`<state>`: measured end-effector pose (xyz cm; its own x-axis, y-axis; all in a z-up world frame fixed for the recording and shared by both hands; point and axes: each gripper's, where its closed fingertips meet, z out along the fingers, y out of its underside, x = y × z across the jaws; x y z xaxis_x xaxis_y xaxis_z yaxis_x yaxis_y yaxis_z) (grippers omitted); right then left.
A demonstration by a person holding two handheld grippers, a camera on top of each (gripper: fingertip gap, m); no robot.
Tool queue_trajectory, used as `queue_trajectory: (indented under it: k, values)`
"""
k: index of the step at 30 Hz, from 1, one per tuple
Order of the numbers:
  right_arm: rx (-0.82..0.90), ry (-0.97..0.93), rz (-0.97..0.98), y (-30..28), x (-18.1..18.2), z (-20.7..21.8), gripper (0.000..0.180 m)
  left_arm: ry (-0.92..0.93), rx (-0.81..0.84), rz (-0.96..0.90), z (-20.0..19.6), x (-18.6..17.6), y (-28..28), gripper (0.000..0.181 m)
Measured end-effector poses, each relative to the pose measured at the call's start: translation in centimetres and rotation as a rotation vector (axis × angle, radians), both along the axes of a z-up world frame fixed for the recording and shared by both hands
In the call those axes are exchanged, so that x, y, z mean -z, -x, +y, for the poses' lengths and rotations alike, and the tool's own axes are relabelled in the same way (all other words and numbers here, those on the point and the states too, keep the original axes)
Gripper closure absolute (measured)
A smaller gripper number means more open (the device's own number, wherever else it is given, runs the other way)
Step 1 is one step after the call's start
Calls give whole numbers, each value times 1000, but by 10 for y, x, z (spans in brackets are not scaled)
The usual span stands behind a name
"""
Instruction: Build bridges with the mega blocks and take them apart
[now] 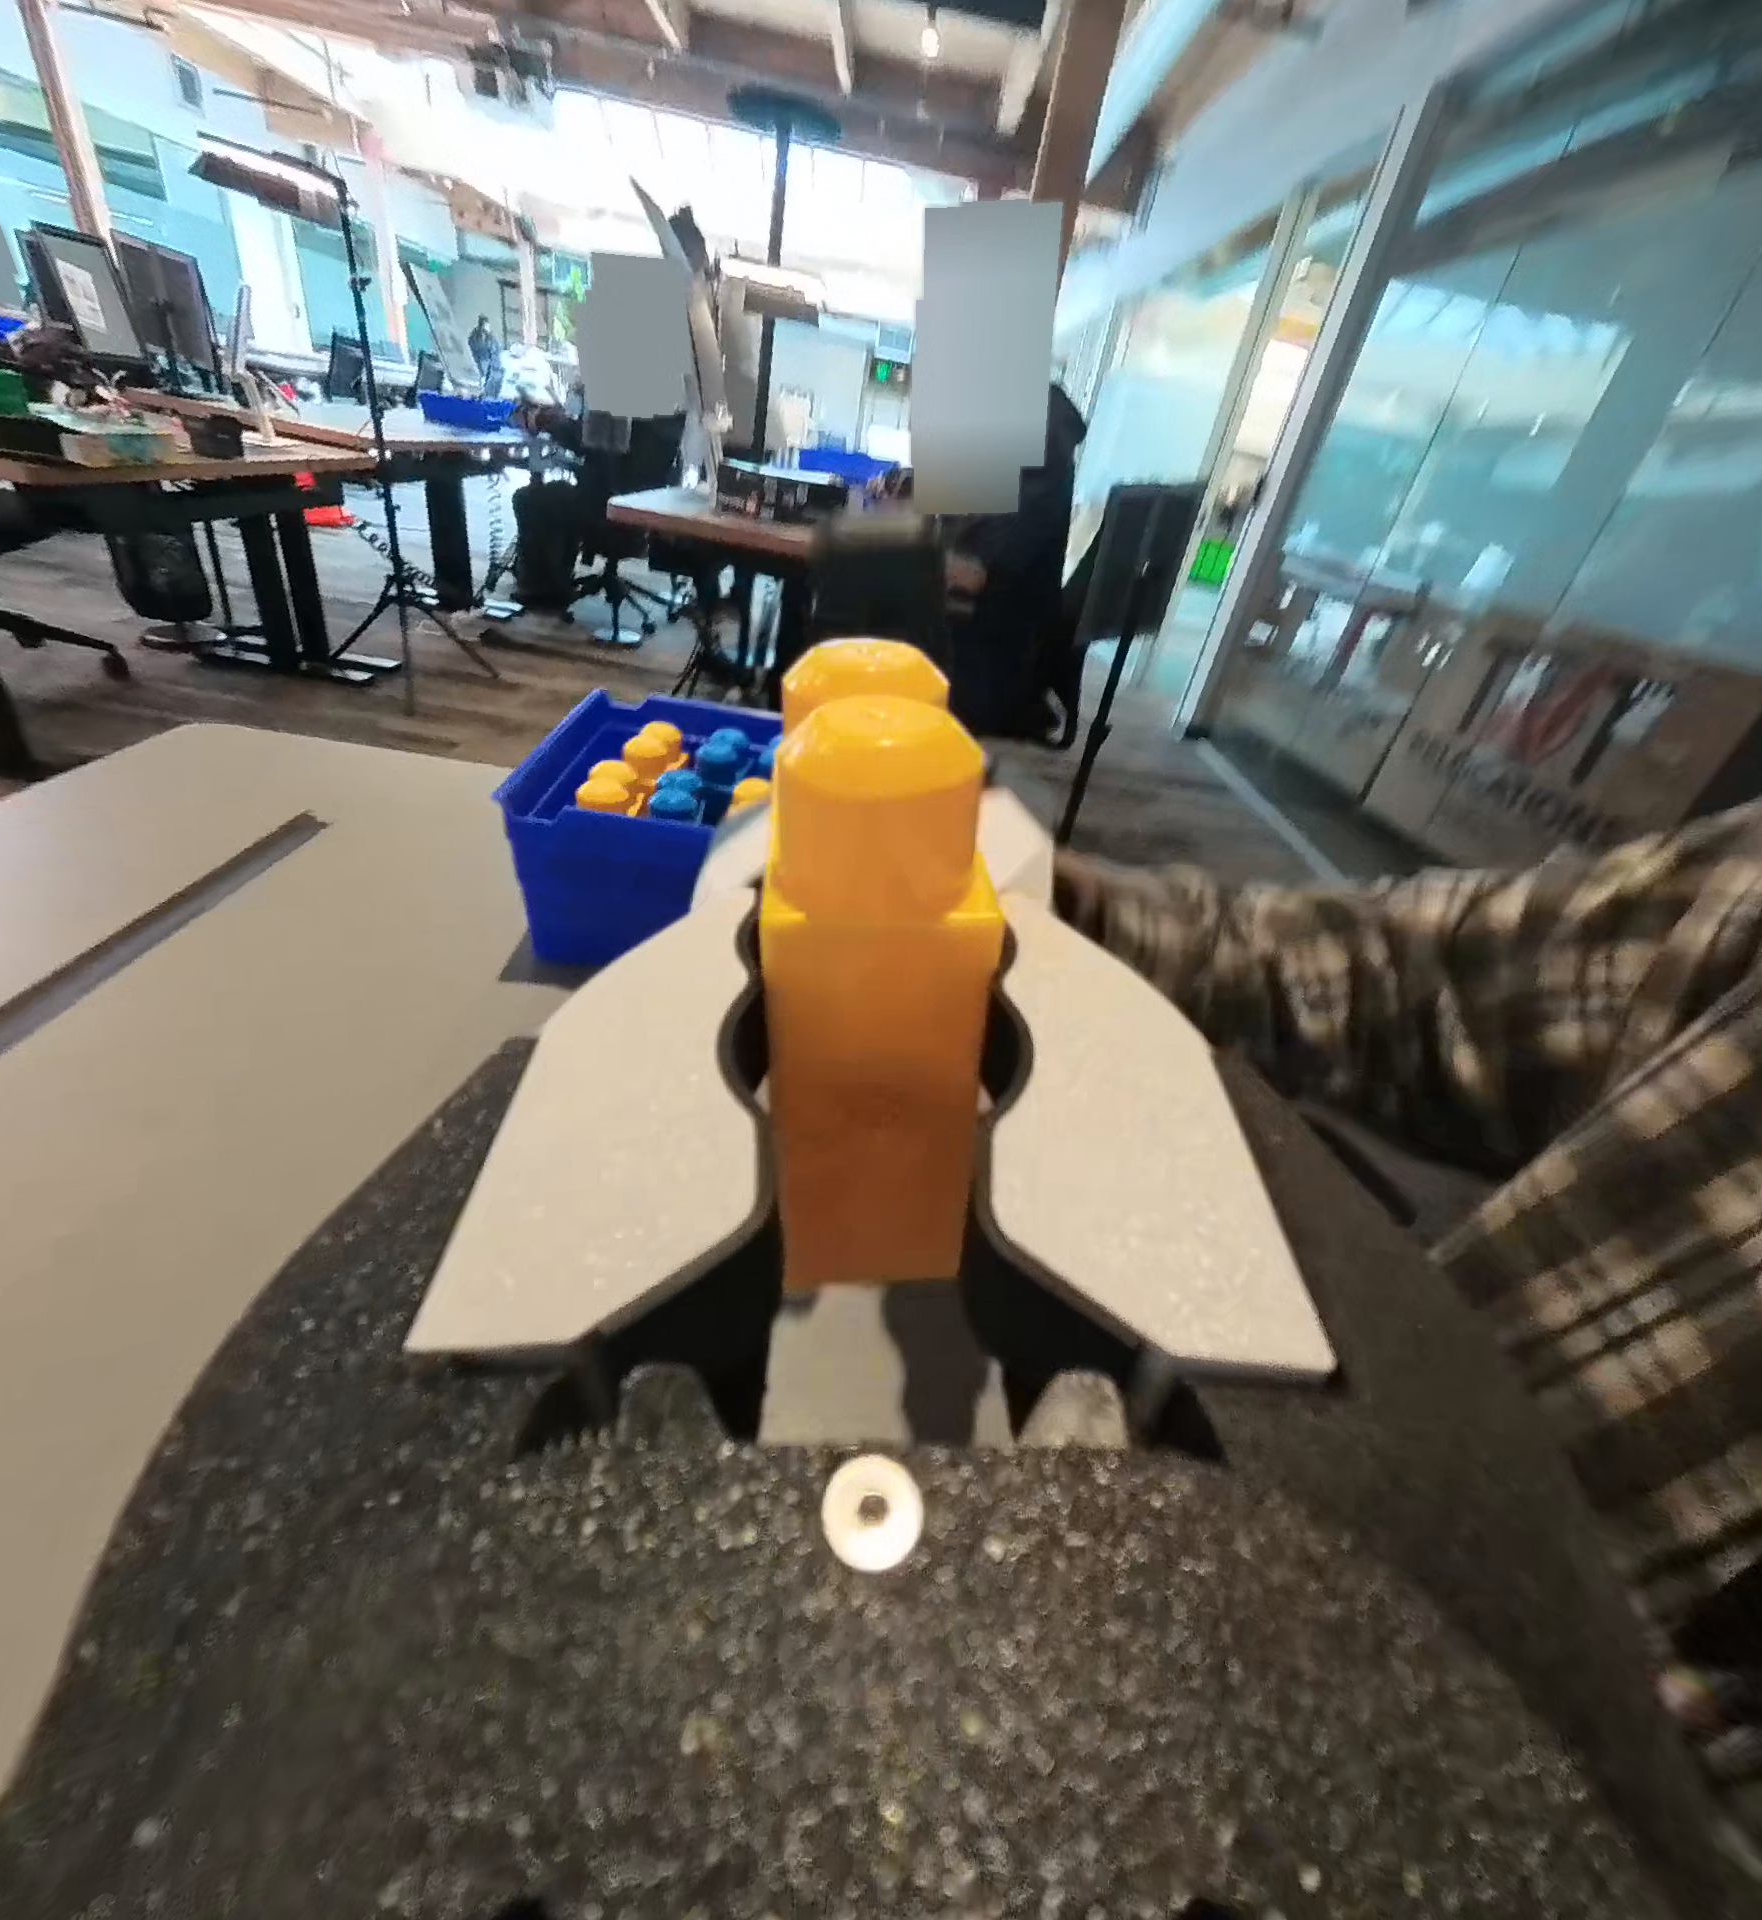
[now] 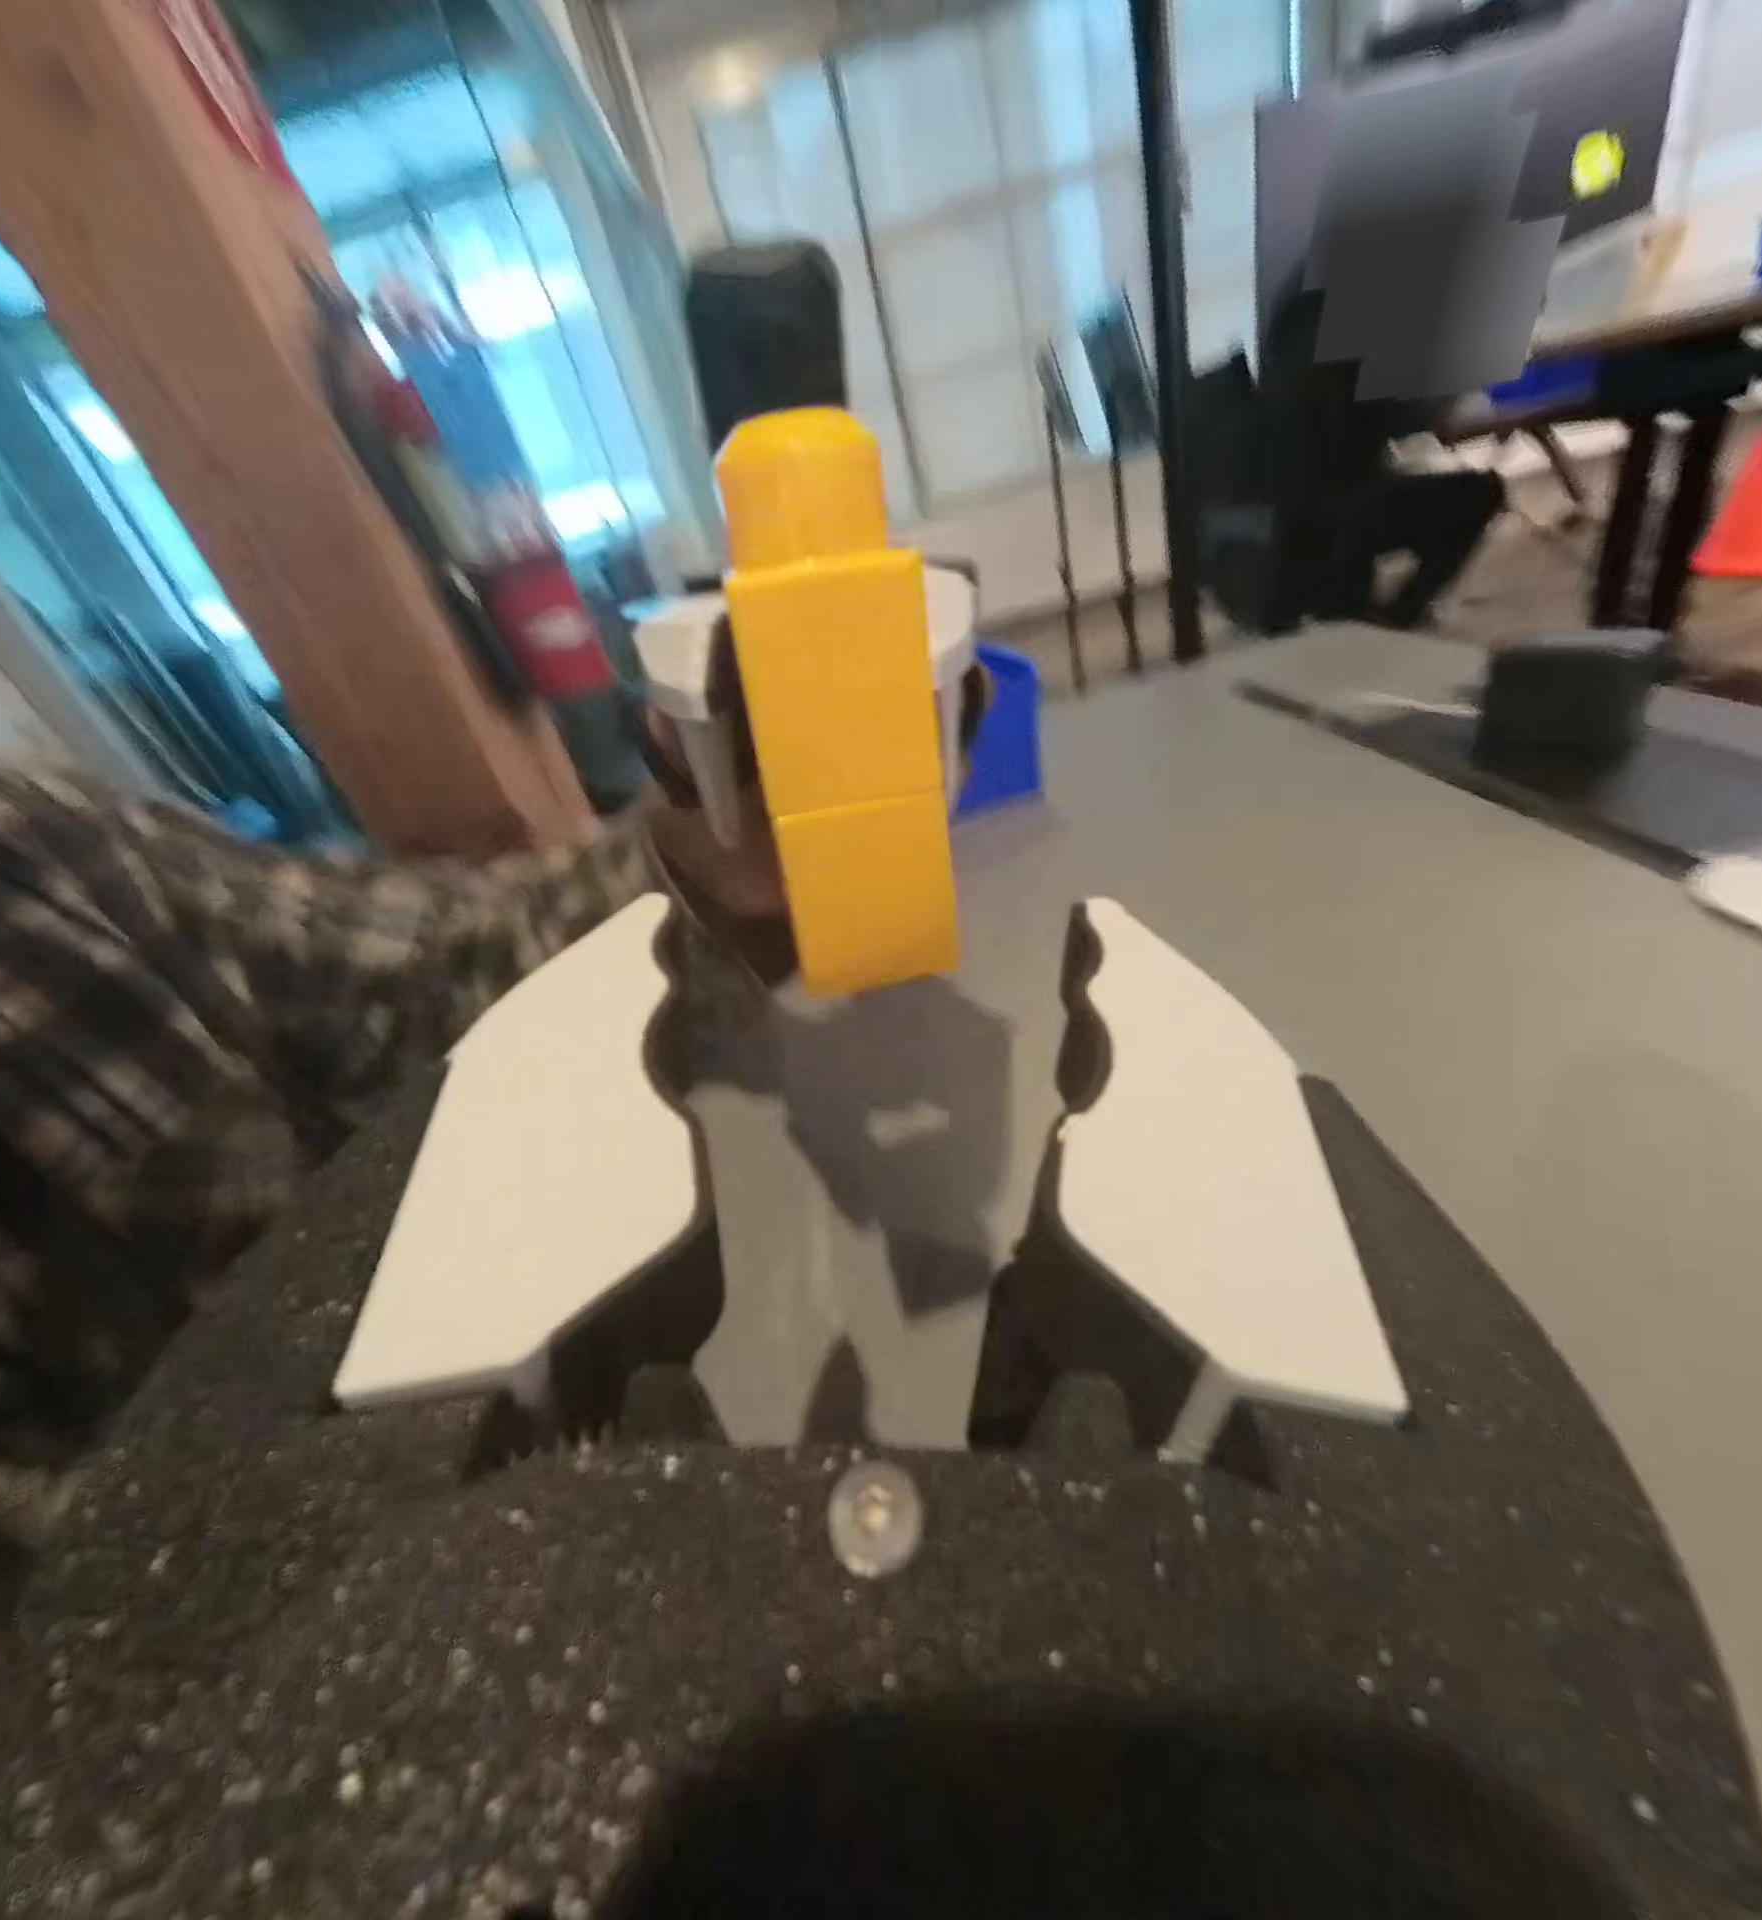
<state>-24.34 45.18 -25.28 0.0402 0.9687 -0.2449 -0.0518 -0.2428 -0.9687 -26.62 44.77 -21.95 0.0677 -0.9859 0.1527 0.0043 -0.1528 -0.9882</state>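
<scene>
Meanwhile left hand-held gripper (image 1: 872, 935) clamps the yellow block stack (image 1: 872, 1039); right hand-held gripper (image 2: 872, 935) gapes, holding nothing

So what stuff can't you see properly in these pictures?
- Left wrist view: how many blocks sit in the blue bin; the yellow block stack held in the left gripper covers its right part.
- Left wrist view: the right gripper; the stack and a plaid sleeve hide it.
- Right wrist view: the stack's far studs, hidden behind the near stud.
- Both views: the background, blurred.
</scene>
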Motion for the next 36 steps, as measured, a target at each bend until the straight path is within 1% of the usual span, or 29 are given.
queue_trajectory:
  k: [2, 6, 9, 11, 14, 18, 21, 25, 26, 27, 28, 31, 33, 36]
  values:
    - [27, -134, -204, -21, -11, 3, 114, -37, 11, 74, 0, 8, -1, 142]
    - [-23, -351, -641, -37, -33, 0, 120, -42, 42, 144, -1, 19, -9, 142]
    - [-93, -441, -885, -30, -35, -4, 124, -66, 54, 200, -6, 27, -16, 142]
    - [-165, -433, -981, -22, -31, -10, 125, -85, 50, 224, -8, 30, -19, 142]
    - [-245, -403, -1066, -11, -23, -18, 129, -96, 53, 237, -11, 31, -21, 143]
    - [-270, -400, -1158, -5, -8, -18, 132, -101, 63, 225, -14, 27, -21, 142]
    - [-279, -376, -1169, 1, -2, -18, 143, -107, 77, 218, -18, 24, -21, 142]
    - [-282, -350, -1172, -2, -2, -20, 144, -97, 88, 197, -20, 23, -24, 142]
    - [-282, -357, -1183, -6, -3, -20, 144, -91, 88, 181, -20, 21, -25, 140]
    - [-268, -374, -1191, -12, -6, -20, 144, -88, 71, 170, -17, 19, -25, 126]
    - [-258, -381, -1201, -21, -9, -19, 144, -87, 56, 165, -15, 16, -23, 114]
    - [-182, -406, -1275, -72, -19, -9, 144, -91, 23, 131, -9, 8, -15, 100]
    - [-126, -407, -1354, -123, -24, 1, 144, -84, 11, 126, -6, 7, -11, 98]
    - [-34, -382, -1453, -203, -27, 10, 144, -82, -10, 159, 0, 16, -10, 102]
